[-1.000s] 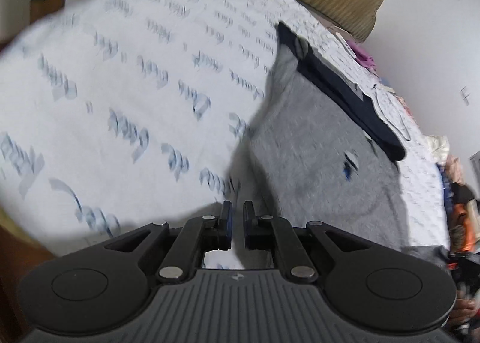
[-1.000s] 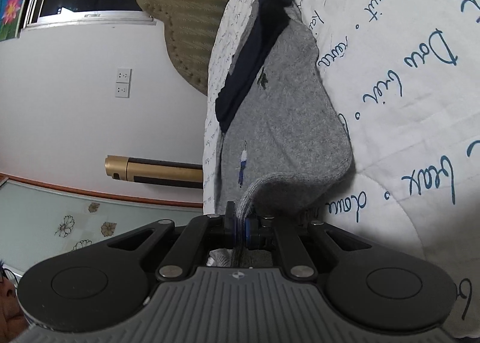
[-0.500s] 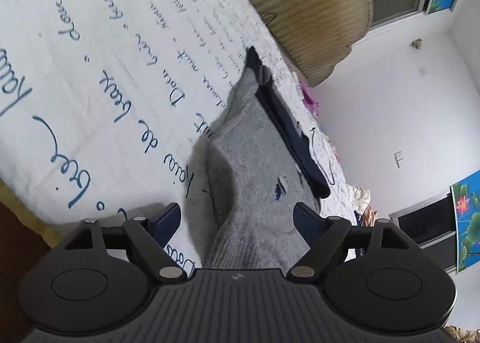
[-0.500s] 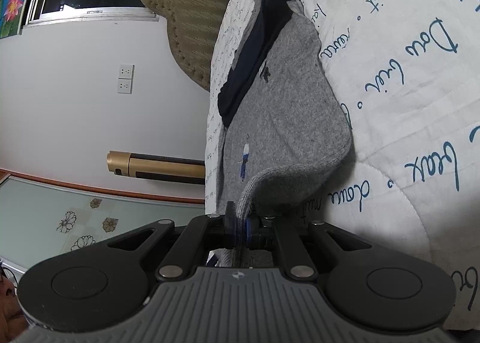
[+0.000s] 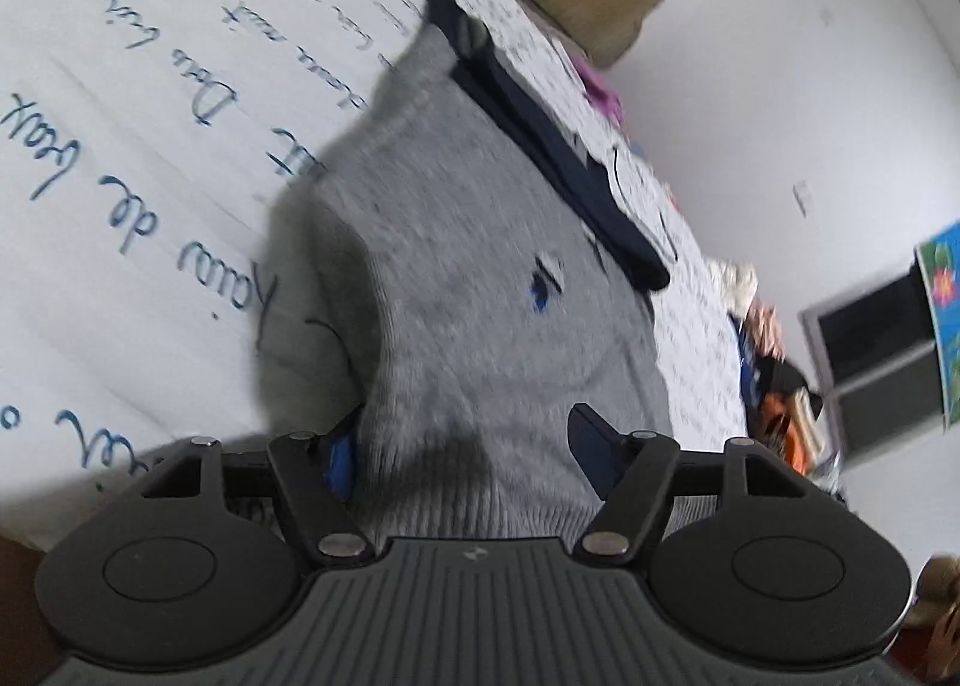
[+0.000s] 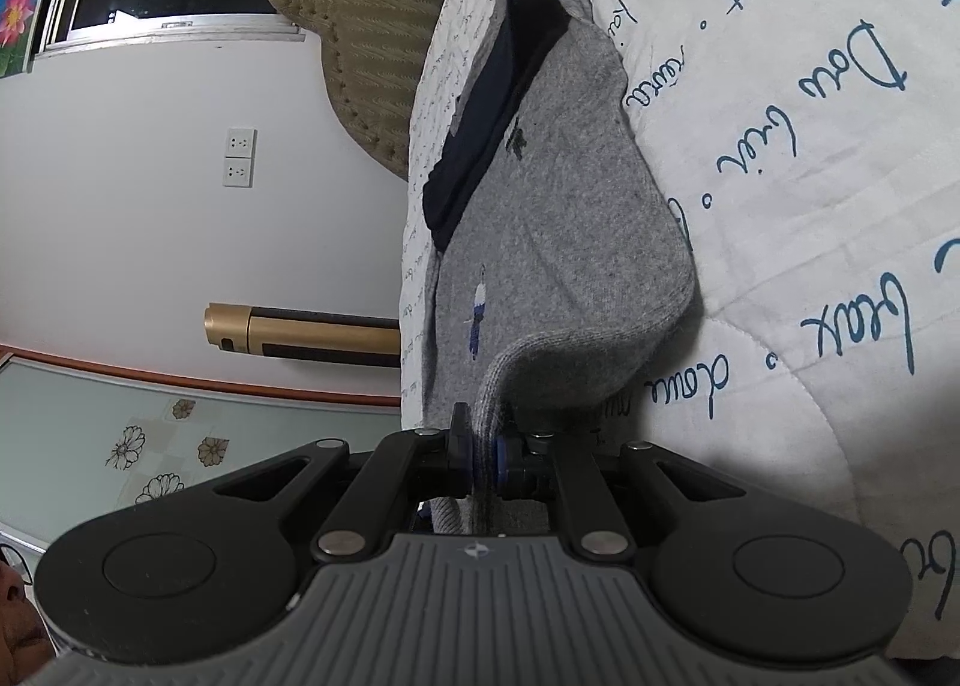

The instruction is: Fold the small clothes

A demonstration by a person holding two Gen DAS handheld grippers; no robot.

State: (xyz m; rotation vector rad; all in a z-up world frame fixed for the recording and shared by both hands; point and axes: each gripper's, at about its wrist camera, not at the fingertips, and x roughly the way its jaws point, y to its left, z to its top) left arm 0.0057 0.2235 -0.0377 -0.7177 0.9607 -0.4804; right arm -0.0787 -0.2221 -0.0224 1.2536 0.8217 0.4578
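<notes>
Left wrist: left claw (image 5: pixel 465 455) open, jaws just been closing, straddling the near hem of the grey sweater (image 5: pixel 480 278); blurred, so contact unclear. Right wrist: right claw (image 6: pixel 480 461) clamped on the same hem, sweater running lengthwise away over the bed (image 6: pixel 810 206).

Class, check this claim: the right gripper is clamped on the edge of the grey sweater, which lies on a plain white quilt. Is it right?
Not quite. The right wrist view shows the quilt printed with blue handwriting, not plain. The right gripper is indeed clamped on the grey sweater edge.
</notes>
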